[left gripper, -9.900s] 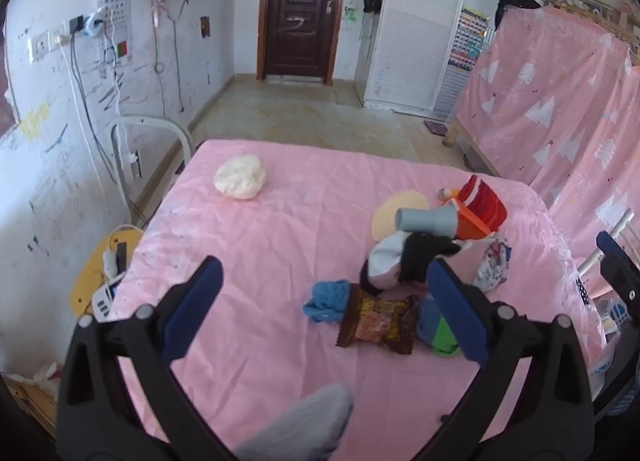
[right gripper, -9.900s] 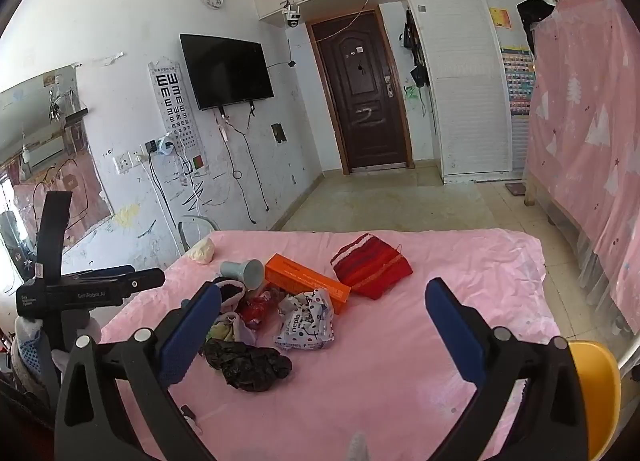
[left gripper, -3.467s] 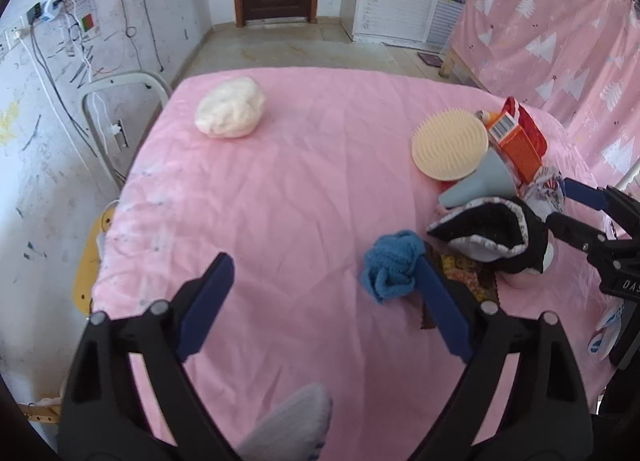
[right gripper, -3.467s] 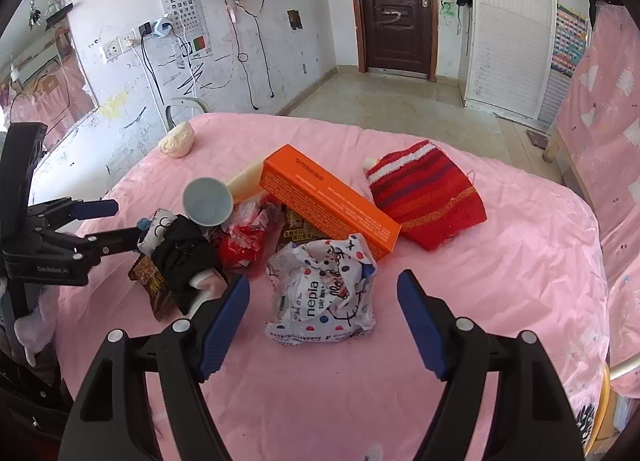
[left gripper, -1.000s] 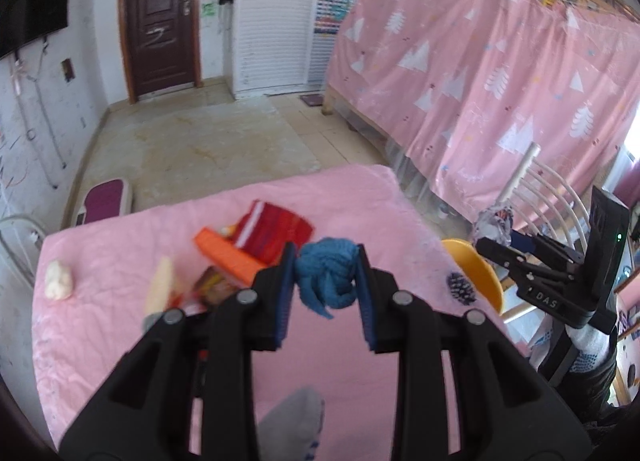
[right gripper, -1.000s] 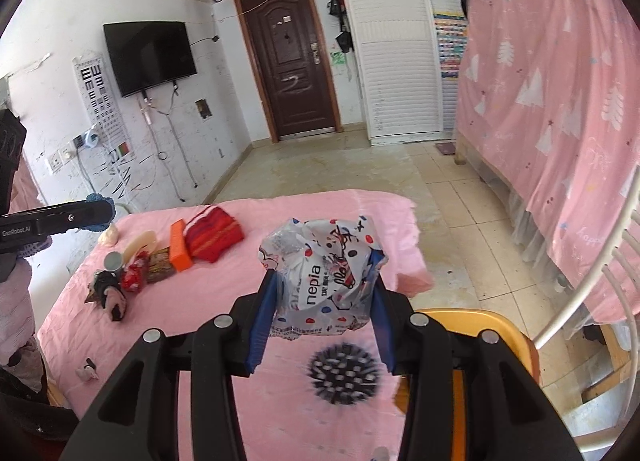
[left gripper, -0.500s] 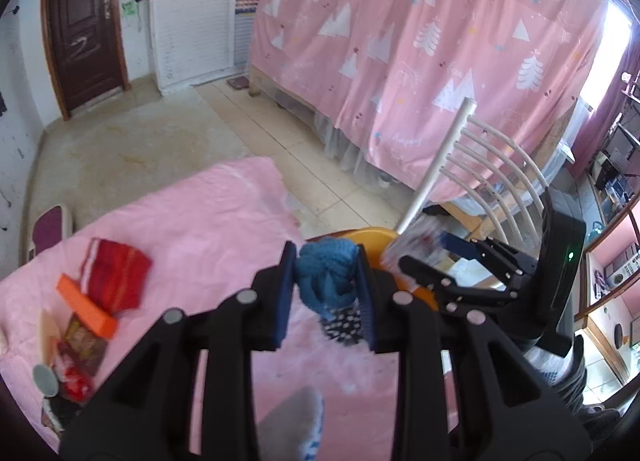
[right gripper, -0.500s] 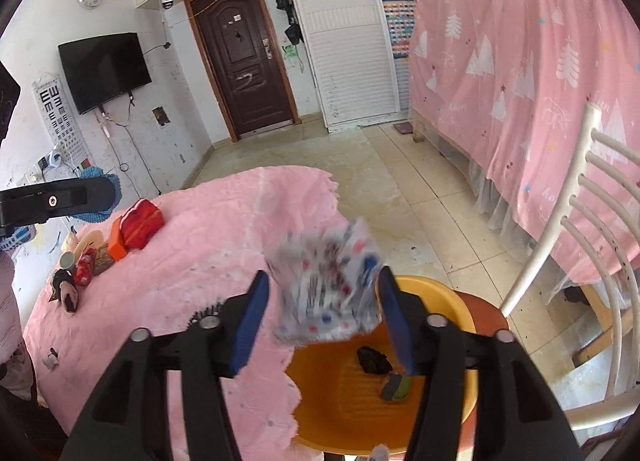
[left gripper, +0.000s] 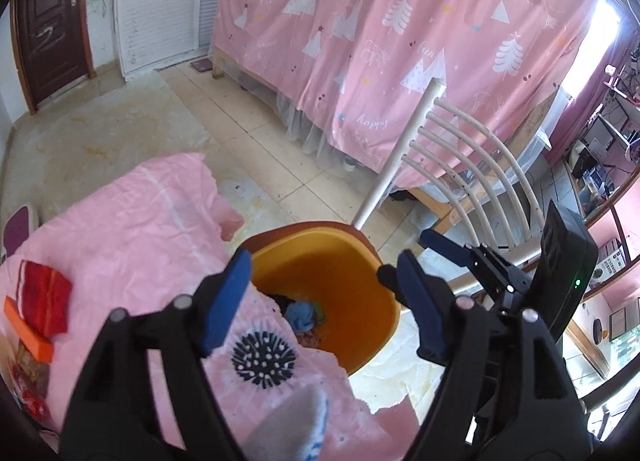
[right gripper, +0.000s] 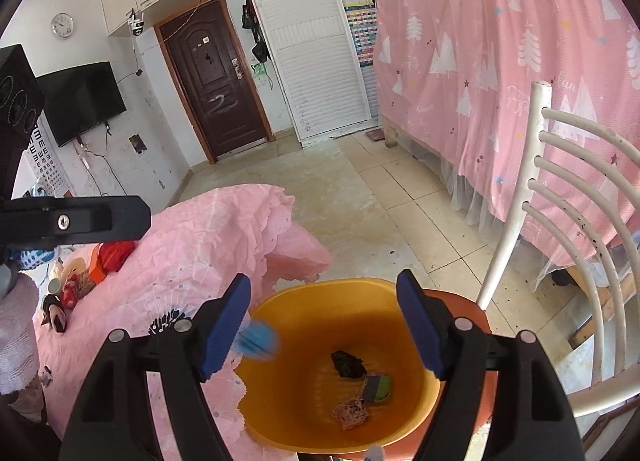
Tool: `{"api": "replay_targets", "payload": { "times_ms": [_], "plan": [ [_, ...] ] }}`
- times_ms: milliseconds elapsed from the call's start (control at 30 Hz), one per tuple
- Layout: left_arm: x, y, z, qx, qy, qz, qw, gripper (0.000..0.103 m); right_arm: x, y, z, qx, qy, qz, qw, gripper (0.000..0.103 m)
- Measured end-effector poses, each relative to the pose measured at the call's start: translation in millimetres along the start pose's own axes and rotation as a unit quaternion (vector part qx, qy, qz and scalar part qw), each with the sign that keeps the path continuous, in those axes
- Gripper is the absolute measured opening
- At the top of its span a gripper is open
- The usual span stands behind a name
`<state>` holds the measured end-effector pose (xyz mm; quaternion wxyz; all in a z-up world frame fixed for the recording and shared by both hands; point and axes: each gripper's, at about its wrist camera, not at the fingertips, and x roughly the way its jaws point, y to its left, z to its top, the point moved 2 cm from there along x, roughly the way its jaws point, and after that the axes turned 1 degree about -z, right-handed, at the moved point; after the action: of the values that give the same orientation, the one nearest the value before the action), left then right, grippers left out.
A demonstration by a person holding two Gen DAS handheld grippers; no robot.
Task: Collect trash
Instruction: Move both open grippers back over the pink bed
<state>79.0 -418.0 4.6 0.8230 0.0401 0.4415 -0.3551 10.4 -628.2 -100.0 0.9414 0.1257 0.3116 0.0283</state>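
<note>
Below and ahead of both grippers: round orange plastic basin (right gripper: 404, 301) on a chair seat, holding the collected trash. Crumpled blue knitted cloth (left gripper: 301, 313) lying low in the basin in the left wrist view; seen as a blurred blue smear (right gripper: 256, 339) at the near rim in the right wrist view, so apparently just released. Shapeless wad, no clear long axis or pointing direction. Beside it on the basin floor: dark crumpled scrap (right gripper: 348, 364), green-and-grey piece (right gripper: 378, 387), brownish wrapper (right gripper: 352, 413).

Left gripper (left gripper: 322, 297): jaws opening, nothing between them, basin straight beyond the tips. Right gripper (right gripper: 324, 323): jaws opening, empty, poised over the basin centre.

To do well (judgement): release only with tips inside the rim line, let jaws clear fully before withdrawing, avoid snagging the pink tablecloth (right gripper: 208, 245) overlapping the near rim.

Farther out: white slatted chair back (right gripper: 560, 197) to the right.
</note>
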Motion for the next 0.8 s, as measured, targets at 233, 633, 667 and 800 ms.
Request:
{"api": "replay_targets", "payload": {
  "times_ms": [233,633,667,800],
  "plan": [
    [-17,7,-3,-0.002,-0.011,0.007,0.9999,0.072,1,13,1,-0.012,0.003,0.001,1.000,0.066],
    [-61,35,-10,-0.016,-0.045,0.015,0.9987,0.072,4,64,13,-0.056,0.006,0.010,0.998,0.066],
    [-65,39,-11,-0.018,-0.049,0.016,0.9985,0.072,5,70,14,-0.061,0.007,0.012,0.998,0.066],
    [-85,57,-16,-0.027,-0.064,0.025,0.9973,0.072,12,100,19,-0.083,0.010,0.024,0.996,0.066]
  ]
}}
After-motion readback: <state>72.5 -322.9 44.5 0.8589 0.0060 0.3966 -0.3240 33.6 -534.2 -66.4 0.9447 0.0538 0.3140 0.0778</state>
